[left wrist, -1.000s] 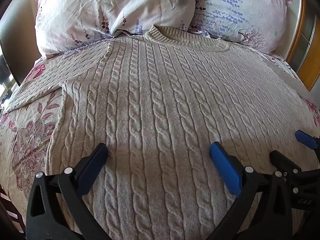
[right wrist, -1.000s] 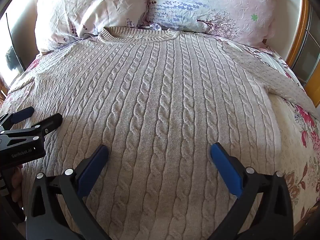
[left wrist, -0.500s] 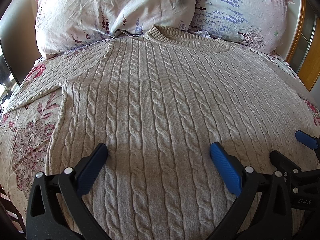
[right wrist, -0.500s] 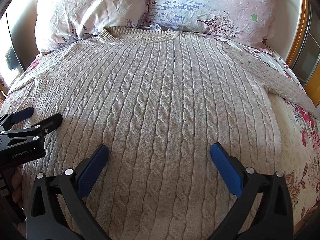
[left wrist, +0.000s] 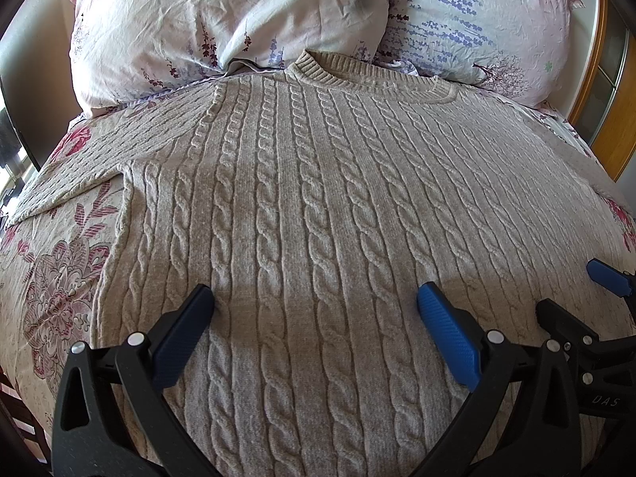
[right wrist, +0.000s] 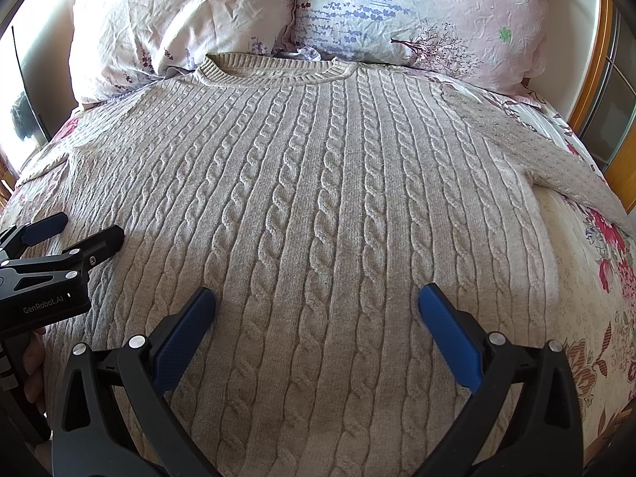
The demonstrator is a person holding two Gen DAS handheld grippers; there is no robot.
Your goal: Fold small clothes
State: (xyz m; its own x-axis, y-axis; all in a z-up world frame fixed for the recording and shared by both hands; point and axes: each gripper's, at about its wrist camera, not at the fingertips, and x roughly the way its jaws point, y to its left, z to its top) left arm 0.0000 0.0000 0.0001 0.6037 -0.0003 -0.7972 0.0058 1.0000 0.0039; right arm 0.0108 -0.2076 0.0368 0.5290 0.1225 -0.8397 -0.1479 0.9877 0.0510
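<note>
Evidently folding had not begun: the beige cable-knit sweater (left wrist: 318, 218) lay flat on the floral bedspread (left wrist: 59, 278), and the left gripper (left wrist: 314, 298) and right gripper (right wrist: 316, 298) hung over its lower body, jaws spread wide and empty, likely needing a sleeve or hem first.

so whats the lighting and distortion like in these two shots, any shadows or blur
Left wrist view: bright daylight, heavy fisheye bulge with dark corners, a soft shadow band across the sweater near the open left gripper. Right wrist view: same bulge, shadow ahead of the open right gripper; both sharp.
</note>
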